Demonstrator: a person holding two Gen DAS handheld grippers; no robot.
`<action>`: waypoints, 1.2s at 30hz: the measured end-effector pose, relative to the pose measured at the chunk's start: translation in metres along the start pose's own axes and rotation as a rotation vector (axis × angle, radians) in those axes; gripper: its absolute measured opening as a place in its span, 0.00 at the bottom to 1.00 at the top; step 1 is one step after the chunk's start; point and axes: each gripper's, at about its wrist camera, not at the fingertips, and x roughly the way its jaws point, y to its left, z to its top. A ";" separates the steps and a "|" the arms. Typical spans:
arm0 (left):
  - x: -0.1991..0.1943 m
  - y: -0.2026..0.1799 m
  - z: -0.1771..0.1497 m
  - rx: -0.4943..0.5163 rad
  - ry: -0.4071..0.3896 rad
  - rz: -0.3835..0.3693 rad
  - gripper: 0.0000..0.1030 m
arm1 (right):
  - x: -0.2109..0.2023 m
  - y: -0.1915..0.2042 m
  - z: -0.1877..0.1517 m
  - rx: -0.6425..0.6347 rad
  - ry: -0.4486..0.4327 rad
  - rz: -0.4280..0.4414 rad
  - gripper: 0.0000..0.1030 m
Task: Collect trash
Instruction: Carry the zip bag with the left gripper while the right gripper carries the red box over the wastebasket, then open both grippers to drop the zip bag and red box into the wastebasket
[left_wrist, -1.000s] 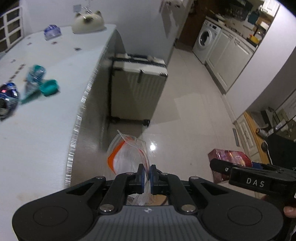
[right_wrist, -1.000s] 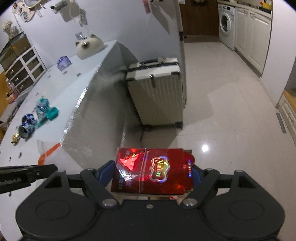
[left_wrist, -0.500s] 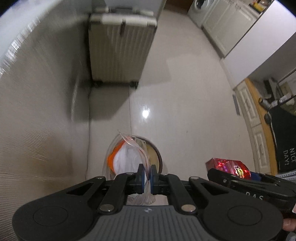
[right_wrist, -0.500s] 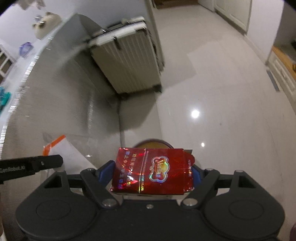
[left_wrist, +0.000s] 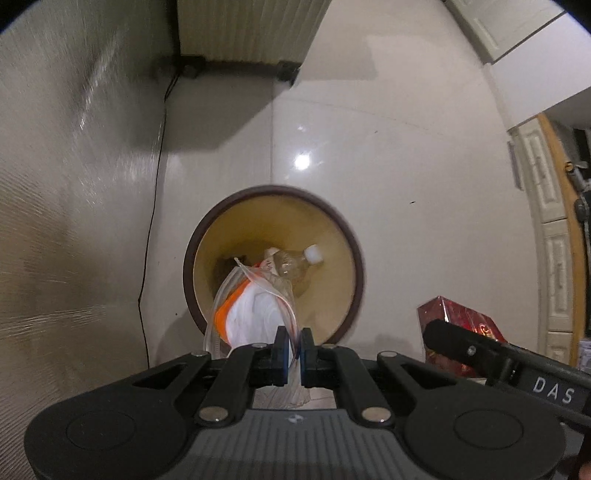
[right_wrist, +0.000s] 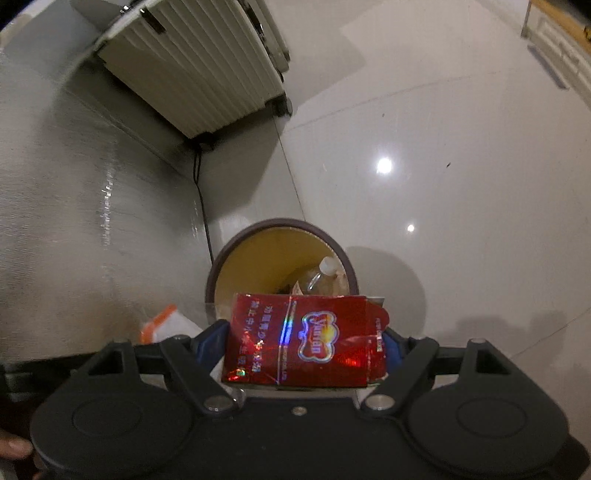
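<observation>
My left gripper (left_wrist: 290, 343) is shut on a clear plastic bag with an orange strip (left_wrist: 251, 306) and holds it over the round brown-rimmed trash bin (left_wrist: 347, 236) on the floor. The bin holds an empty plastic bottle (left_wrist: 297, 260) and some paper. My right gripper (right_wrist: 306, 341) is shut on a shiny red carton (right_wrist: 306, 339), held just above the near rim of the bin (right_wrist: 343, 254). The carton (left_wrist: 454, 321) and right gripper also show at lower right in the left wrist view. The bag (right_wrist: 166, 325) shows at left in the right wrist view.
A grey counter side (left_wrist: 74, 184) rises to the left of the bin, with a black cable (left_wrist: 155, 147) running down it. A ribbed cream suitcase (right_wrist: 199, 70) stands on the glossy tile floor (left_wrist: 406, 147) behind. Cabinet fronts (left_wrist: 554, 258) lie to the right.
Both grippers have dropped from counter height and tilted down toward the floor. The bin has come into full view below them. Both still hold their items.
</observation>
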 end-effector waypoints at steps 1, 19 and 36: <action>0.011 0.004 0.001 -0.001 0.002 0.009 0.05 | 0.013 0.000 -0.001 -0.017 0.007 0.006 0.80; 0.057 0.032 0.023 0.074 -0.043 0.053 0.05 | 0.099 0.007 -0.013 -0.019 0.072 0.077 0.96; 0.065 0.034 0.017 0.058 0.030 0.101 0.75 | 0.095 -0.013 -0.016 0.059 0.082 0.010 0.96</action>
